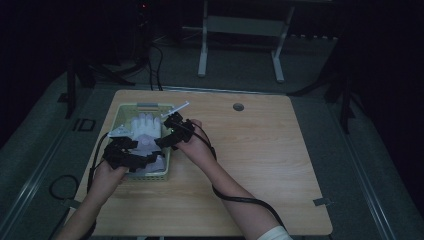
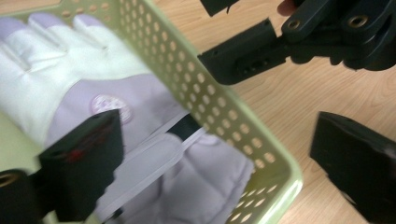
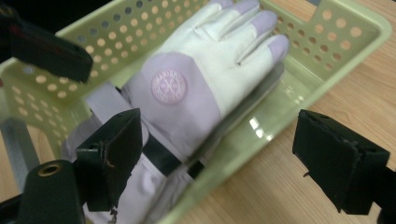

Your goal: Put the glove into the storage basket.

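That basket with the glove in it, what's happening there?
A person works two handheld claws over a pale green basket on a wooden table. A white and lilac glove lies inside. Both the left claw and the right claw are open, each straddling the basket's wall, with one jaw over the glove. Nothing is gripped yet.

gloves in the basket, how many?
1 visible: a white and lilac glove lying flat in the green basket, fingers toward its far end. Another could be hidden beneath it.
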`<state>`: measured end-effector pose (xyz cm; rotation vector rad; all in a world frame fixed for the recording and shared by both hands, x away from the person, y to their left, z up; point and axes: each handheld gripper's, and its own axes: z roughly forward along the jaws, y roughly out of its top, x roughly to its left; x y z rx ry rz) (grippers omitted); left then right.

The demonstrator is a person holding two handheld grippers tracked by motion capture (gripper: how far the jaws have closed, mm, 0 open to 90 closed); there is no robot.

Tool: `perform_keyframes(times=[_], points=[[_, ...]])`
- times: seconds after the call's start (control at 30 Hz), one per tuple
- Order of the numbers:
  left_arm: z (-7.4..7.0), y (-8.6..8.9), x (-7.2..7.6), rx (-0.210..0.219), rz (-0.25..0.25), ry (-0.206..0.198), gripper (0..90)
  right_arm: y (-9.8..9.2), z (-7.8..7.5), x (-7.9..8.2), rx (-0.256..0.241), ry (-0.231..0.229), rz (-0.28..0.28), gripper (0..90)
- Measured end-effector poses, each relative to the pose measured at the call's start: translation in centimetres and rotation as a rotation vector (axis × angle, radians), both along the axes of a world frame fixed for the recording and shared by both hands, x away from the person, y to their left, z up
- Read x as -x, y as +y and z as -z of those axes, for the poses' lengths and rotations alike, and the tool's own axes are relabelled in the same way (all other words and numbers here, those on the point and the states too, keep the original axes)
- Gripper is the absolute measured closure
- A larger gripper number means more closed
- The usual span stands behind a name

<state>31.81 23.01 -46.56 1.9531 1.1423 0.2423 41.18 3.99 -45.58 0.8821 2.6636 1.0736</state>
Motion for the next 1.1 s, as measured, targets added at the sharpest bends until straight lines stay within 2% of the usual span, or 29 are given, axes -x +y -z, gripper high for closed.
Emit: perform_keyframes(times=[0.2, 0.4, 0.57, 0.67, 0.77, 0.9, 0.97, 1.1], points=[[-0.2, -1.3, 0.4, 0.012, 0.022, -0.010, 2.0, -1.4, -0.2, 0.1, 0.001, -0.014, -0.007, 15.4], [-0.5, -3.8, 1.4, 0.035, 0.083, -0.021, 2.0, -3.8, -0.5, 0.4, -0.008, -0.025, -0.002, 15.7], [-0.6, -5.1, 2.2, 0.061, 0.111, -0.030, 2.0, -5.2, -0.3, 1.0, -0.002, -0.044, -0.012, 15.2], [-0.5, -6.0, 2.6, 0.047, 0.134, -0.036, 2.0, -6.1, 0.0, 1.3, -0.004, -0.051, -0.014, 14.7], [-0.4, -6.7, 2.9, 0.061, 0.159, -0.035, 2.0, -6.9, 0.3, 1.5, 0.001, -0.060, -0.014, 14.6], [0.1, -7.8, 3.6, 0.055, 0.190, -0.057, 2.0, -8.2, 0.8, 1.9, -0.001, -0.067, -0.015, 14.7], [0.4, -8.6, 4.0, 0.048, 0.218, -0.065, 2.0, -8.8, 1.3, 2.1, 0.014, -0.069, -0.017, 14.4], [0.6, -9.3, 4.3, 0.052, 0.247, -0.051, 2.0, -9.8, 2.3, 2.5, 0.028, -0.065, -0.021, 14.2]])
